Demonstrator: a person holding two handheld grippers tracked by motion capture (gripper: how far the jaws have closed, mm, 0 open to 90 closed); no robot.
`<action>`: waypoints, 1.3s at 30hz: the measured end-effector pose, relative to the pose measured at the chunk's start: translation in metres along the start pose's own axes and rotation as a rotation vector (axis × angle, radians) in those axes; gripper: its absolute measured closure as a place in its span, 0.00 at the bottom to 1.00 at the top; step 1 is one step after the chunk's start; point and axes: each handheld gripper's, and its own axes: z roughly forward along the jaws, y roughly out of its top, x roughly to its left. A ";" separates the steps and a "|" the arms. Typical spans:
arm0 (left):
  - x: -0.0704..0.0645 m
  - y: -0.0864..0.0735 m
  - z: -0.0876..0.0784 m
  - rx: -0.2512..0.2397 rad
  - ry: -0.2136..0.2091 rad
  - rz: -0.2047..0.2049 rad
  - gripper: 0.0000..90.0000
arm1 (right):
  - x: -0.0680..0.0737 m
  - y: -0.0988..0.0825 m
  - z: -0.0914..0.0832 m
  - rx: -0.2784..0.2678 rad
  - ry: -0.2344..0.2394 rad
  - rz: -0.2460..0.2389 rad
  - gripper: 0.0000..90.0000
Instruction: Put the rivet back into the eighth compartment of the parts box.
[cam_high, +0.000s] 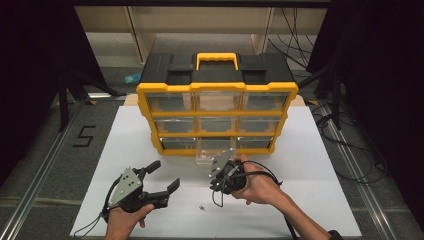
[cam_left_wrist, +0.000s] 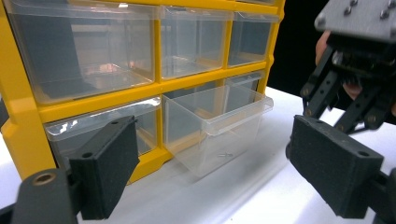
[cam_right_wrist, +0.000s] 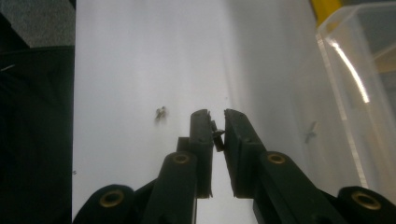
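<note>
right gripper (cam_right_wrist: 215, 122) pinches what looks like a screw (cam_right_wrist: 217, 135), beside the drawer (cam_right_wrist: 359, 93) rim.

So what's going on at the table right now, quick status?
Right gripper shut on a small screw, beside the pulled-out clear drawer. Left gripper open, idle. Another screw on the white board; path clear.

The organizer (cam_high: 217, 100) looks like moulded plastic: a glossy yellow frame, a matt black top, and clear, shiny drawers (cam_left_wrist: 212, 126) that catch highlights. At its 6 o'clock the white board (cam_high: 300, 170) is smooth and matt, bearing tiny metallic screws (cam_right_wrist: 161, 113). The gripper pads (cam_left_wrist: 109, 163) look rough, matt black.
</note>
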 end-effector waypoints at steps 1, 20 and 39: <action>0.000 0.000 0.000 -0.001 0.000 0.000 0.18 | -0.001 0.001 -0.003 -0.009 -0.004 0.002 0.91; 0.000 0.000 0.000 -0.001 0.000 -0.002 0.18 | -0.016 0.023 -0.038 -0.153 -0.095 0.015 0.91; 0.000 0.000 0.000 0.000 0.000 0.000 0.18 | -0.047 0.020 -0.042 -0.213 -0.205 0.103 0.91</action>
